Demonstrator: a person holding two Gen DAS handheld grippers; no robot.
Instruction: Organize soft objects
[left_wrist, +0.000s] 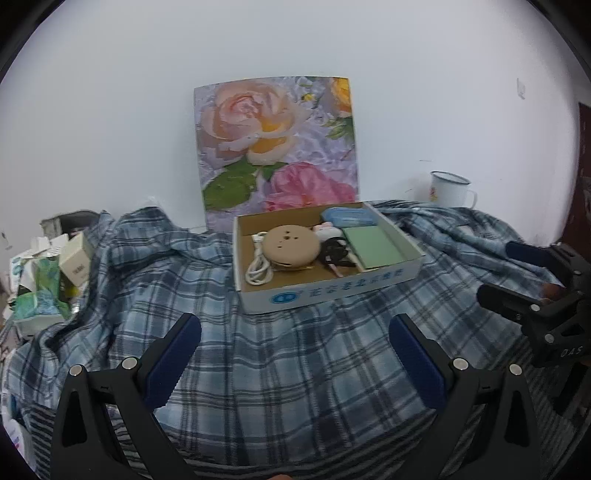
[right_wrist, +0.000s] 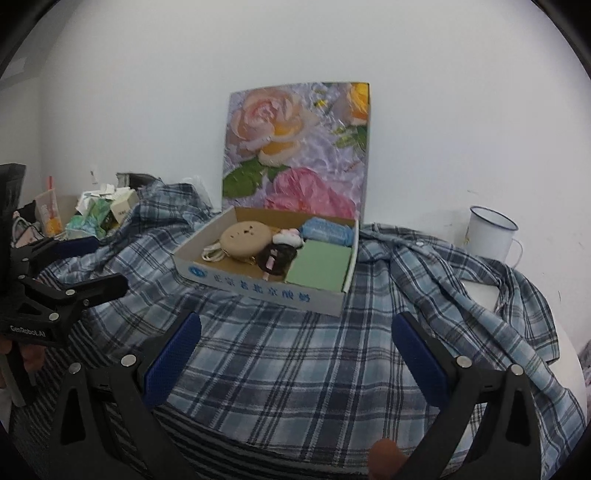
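While both grippers hang above the cloth with nothing between their fingers, the plaid shirt (right_wrist: 295, 350) lies spread and rumpled across the worktop, its sleeve trailing off toward the right edge near the white enamel mug (right_wrist: 489, 234). The left gripper (left_wrist: 295, 354) has its fingers spread wide and released; the right gripper (right_wrist: 295, 350) is likewise spread and empty. A shallow cardboard box (left_wrist: 328, 291) sits on top of the shirt, holding a round beige pouch (left_wrist: 290, 249), a white cable (left_wrist: 258, 267), a green pad (left_wrist: 375, 247) and a blue packet (left_wrist: 349, 216). Behind it a flower painting (left_wrist: 277, 147) leans on the wall.

The chief risk, as I judge it, is the box: since it rests on the fabric, any pull on the shirt would likely drag or tip it and spill its contents. A tug on the right sleeve could also sweep the mug over. Thin cloth may slip from a shallow pinch, and the pile of cartons (left_wrist: 48, 273) at the left could snag a lifted hem.
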